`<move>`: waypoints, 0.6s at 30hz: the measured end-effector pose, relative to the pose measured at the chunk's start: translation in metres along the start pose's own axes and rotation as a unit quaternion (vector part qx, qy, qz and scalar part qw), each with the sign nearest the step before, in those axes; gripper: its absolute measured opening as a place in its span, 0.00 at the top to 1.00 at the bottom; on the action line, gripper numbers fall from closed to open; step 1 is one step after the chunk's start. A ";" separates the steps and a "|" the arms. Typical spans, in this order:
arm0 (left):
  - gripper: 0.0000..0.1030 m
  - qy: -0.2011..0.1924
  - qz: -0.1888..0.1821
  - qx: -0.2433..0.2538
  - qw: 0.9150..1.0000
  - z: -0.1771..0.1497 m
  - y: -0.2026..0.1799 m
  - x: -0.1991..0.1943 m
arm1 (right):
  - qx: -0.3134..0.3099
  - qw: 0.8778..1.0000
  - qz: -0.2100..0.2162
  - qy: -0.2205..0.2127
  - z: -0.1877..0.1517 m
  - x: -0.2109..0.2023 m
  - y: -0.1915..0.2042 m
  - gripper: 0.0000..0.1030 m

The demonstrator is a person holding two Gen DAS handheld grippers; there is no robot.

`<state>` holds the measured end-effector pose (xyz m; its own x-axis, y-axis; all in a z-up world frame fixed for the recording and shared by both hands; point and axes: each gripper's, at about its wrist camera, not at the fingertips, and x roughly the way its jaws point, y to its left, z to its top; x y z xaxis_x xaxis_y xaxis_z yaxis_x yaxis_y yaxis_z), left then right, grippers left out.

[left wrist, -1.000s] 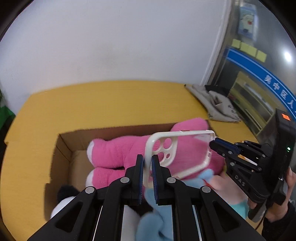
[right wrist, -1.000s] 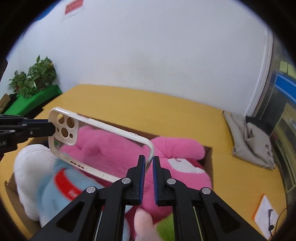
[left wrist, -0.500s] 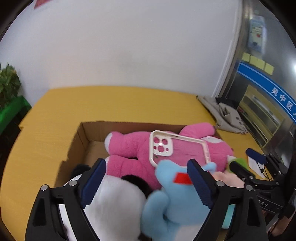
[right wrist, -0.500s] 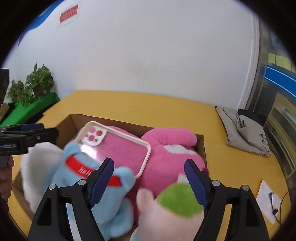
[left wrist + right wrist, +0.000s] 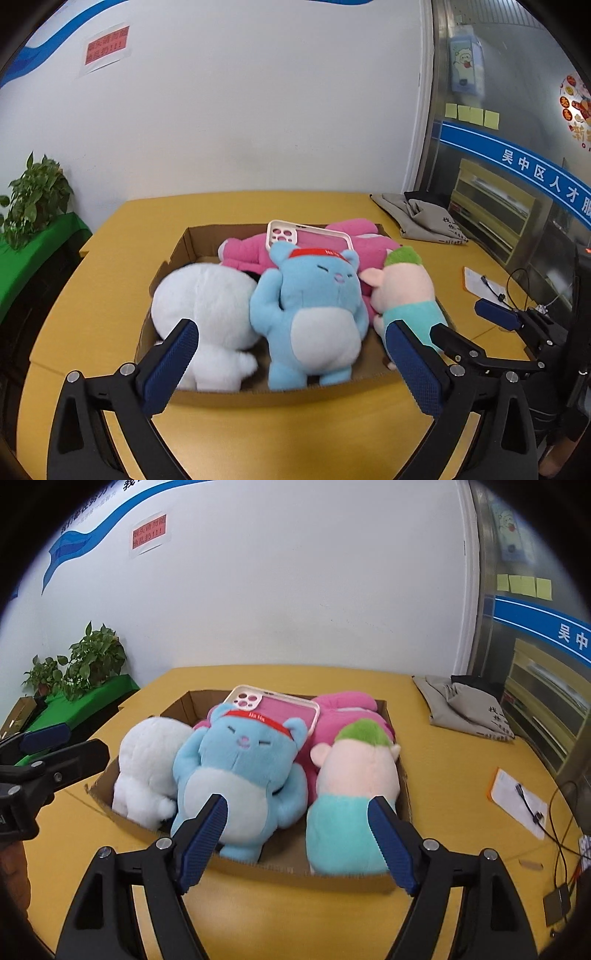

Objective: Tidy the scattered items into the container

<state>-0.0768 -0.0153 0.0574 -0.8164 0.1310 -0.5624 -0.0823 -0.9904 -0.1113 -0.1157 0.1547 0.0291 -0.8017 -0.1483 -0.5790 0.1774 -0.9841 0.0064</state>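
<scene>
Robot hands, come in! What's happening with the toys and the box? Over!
Left gripper open, jaws just widened, nothing between. Right gripper open, empty. Phone case lying on plush toys in cardboard box. Nothing in the way.

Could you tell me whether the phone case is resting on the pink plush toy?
Touching. The right wrist view shows the phone case lying flat on the pink plush toy, pink fur showing through its clear back.

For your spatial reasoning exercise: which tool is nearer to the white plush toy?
Left. The left tool sits just in front of the white plush toy; the right tool is further right, before the green-haired plush.
</scene>
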 end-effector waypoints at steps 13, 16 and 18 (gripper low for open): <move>0.00 0.010 0.004 -0.003 1.000 -0.035 -0.005 -0.038 | 0.005 1.000 -0.011 0.000 -0.030 -0.041 0.004 0.24; 0.00 0.011 0.004 -0.008 1.000 -0.038 -0.004 -0.039 | 0.001 1.000 -0.009 0.000 -0.032 -0.044 0.007 0.24; 0.00 0.010 0.004 -0.009 1.000 -0.040 -0.004 -0.039 | 0.000 1.000 -0.009 0.000 -0.034 -0.045 0.008 0.24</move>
<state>-0.0212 -0.0143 0.0469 -0.8049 0.1241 -0.5803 -0.0651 -0.9904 -0.1215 -0.0586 0.1567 0.0274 -0.8044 -0.1301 -0.5797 0.1628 -0.9866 -0.0046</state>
